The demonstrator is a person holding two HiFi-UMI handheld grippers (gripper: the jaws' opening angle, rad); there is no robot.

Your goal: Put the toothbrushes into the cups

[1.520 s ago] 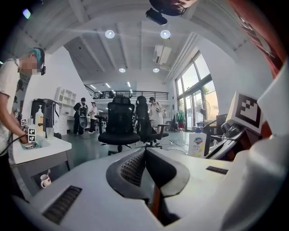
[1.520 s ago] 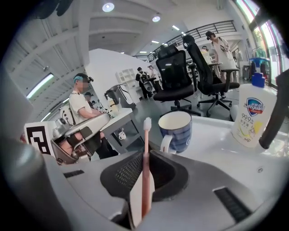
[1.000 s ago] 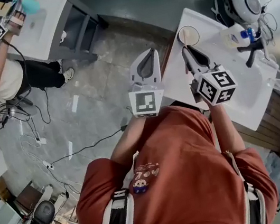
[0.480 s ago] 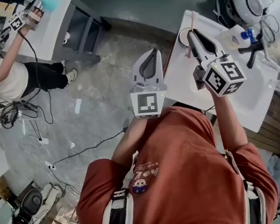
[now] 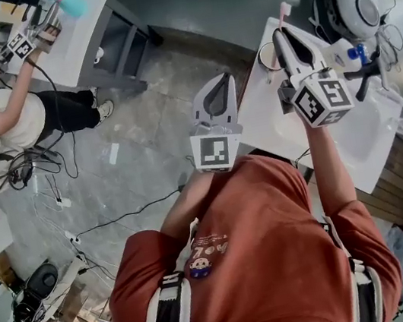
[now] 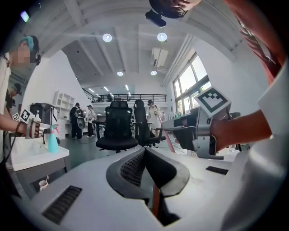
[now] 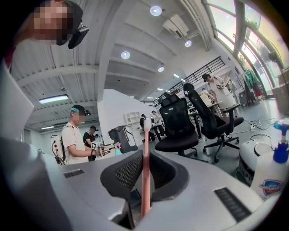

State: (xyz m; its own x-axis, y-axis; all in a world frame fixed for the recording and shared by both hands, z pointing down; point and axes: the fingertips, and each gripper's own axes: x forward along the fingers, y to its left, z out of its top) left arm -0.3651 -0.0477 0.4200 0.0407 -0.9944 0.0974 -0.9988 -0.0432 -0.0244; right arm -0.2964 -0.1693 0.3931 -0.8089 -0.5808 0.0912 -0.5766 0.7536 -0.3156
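Left claw: Your left gripper (image 5: 223, 81) hangs nearest you, off the table's edge over the floor. Its jaws are pressed together with nothing between them. Leave it parked there, out of the way.

Right claw: Your right gripper (image 7: 145, 155) points roughly level over the near corner of the white table (image 5: 271, 117). Its jaws are nearly closed and pinch the pink toothbrush (image 7: 146, 140) by its stem.

Toothbrush: It runs straight along the jaws, with the white bristle end poking well past the tips. From overhead that end (image 5: 284, 11) juts beyond the gripper. The grip looks centred, so don't re-pinch.

Cup: One cup (image 5: 262, 51) sits on the table just beside the jaws, mouth up, its far rim hidden behind them. No other cup can be made out.

The move: Line the bristle end up over the mouth first, then tip the nose of the gripper down. Lower until the brush is well inside the rim, and only then let the jaws part.

Watch for: A light cup probably tips if the stem drags on its wall, so come in from above, not from the side.

Beyond: A pump bottle (image 7: 272, 173) stands farther back on the table. Keep your wrist short of it.
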